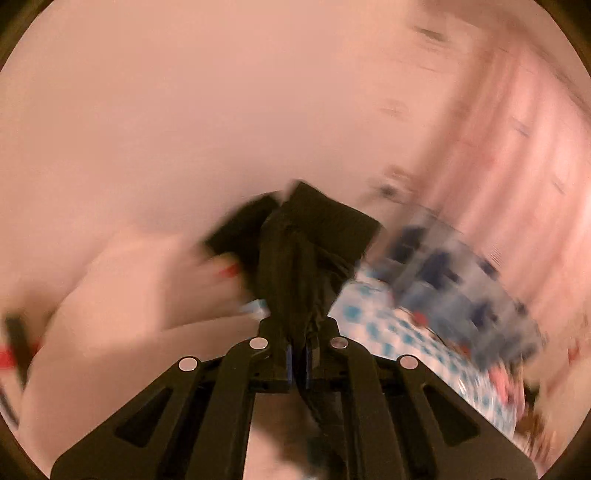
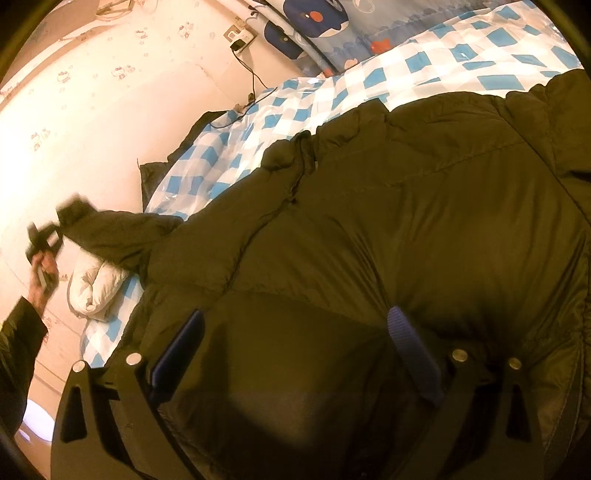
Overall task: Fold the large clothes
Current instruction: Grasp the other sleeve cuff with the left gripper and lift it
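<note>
Your left gripper (image 1: 297, 363) has its jaws pinched narrow on the dark cuff (image 1: 314, 229) of the puffer jacket (image 2: 388, 240), the fabric bunched up between the blue pads (image 1: 289, 360) and fanning out toward 12 o'clock. That view is badly smeared by motion, so past the cuff you can make out only a pale wall (image 1: 184, 110) across the top and the blue-and-white checked bedspread (image 1: 388, 332) out at 4 o'clock.

From your right wrist, the jacket lies spread over the bedspread (image 2: 332, 99) and fills the view from centre to 3 o'clock. One sleeve (image 2: 122, 232) stretches out to 9 o'clock, where your left gripper (image 2: 44, 236) holds its end up off the bed against the wall. Your right gripper (image 2: 295, 350) stands wide, its blue pads (image 2: 410, 347) well apart over the jacket's body; whether they touch the fabric you cannot tell.

A white rolled quilt (image 2: 96, 288) sits just beside the sleeve at 8 o'clock, on the bed's edge. A whale-print pillow (image 2: 314, 26) rests at the head of the bed at 12 o'clock. A wall socket (image 2: 240, 37) with a plugged-in charger is at 11 o'clock, its cable (image 2: 253, 81) trailing down onto the bedspread. No container shows in either view
</note>
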The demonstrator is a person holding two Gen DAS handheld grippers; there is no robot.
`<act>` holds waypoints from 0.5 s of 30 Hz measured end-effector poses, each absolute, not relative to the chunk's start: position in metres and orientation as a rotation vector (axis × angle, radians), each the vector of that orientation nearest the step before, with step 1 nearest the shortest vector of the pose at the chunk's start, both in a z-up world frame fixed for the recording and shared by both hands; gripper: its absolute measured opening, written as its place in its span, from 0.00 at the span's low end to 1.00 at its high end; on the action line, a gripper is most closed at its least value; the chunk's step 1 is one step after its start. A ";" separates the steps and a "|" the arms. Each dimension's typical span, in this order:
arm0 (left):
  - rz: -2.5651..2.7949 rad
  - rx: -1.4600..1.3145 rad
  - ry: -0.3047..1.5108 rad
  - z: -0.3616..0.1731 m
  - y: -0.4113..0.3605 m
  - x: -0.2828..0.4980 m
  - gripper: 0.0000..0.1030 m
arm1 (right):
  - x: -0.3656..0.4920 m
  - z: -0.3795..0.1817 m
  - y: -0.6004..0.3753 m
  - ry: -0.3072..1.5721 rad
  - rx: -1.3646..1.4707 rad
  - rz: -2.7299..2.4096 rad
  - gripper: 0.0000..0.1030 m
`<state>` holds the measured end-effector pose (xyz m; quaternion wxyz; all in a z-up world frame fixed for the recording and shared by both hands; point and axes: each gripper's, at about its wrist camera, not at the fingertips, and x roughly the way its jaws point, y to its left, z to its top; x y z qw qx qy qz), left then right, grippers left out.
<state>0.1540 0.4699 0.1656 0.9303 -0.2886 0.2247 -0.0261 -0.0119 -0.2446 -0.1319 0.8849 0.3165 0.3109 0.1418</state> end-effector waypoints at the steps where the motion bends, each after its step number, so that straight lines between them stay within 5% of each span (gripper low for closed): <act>1: -0.011 -0.649 0.476 0.151 0.485 0.151 0.04 | -0.012 -0.132 -0.244 0.648 0.657 0.294 0.93; 7: 0.018 -0.884 0.477 0.111 0.526 0.120 0.12 | -0.009 -0.133 -0.243 0.662 0.639 0.285 0.93; 8: 0.037 -0.867 0.483 0.117 0.524 0.116 0.19 | -0.008 -0.133 -0.243 0.665 0.637 0.284 0.93; 10: 0.146 -0.836 0.464 0.137 0.522 0.094 0.51 | -0.007 -0.132 -0.242 0.673 0.629 0.278 0.93; 11: 0.194 -0.830 0.416 0.147 0.523 0.079 0.59 | -0.006 -0.132 -0.241 0.679 0.623 0.273 0.93; 15: 0.242 -0.488 0.381 0.195 0.459 0.042 0.63 | -0.007 -0.120 -0.234 0.717 0.570 0.214 0.93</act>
